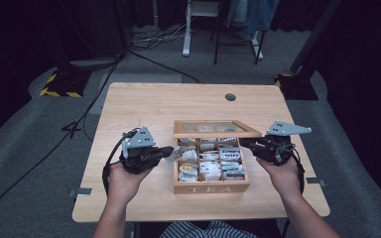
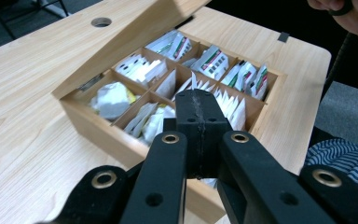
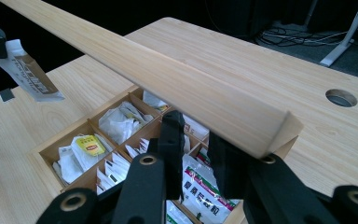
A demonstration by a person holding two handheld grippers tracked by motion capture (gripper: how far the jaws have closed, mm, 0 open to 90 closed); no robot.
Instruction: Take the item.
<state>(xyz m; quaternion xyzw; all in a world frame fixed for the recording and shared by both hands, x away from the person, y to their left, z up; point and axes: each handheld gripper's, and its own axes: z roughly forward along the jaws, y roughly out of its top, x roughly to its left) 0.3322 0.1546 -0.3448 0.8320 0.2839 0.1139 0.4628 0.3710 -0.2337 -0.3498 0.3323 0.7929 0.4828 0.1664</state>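
Wooden tea box (image 1: 211, 187) marked "TEA" sits mid-bench (image 1: 144, 99), its glass-paned lid (image 1: 213, 129) propped open – compartments packed with tea bags (image 1: 209, 168). Left gripper (image 1: 170, 151) just beside the box's left edge, jaws pressed together on a white tea-bag sachet (image 3: 28, 74). Right gripper (image 1: 244, 144) at the box's right rim under the lid's corner, jaws narrowly parted, nothing between them.
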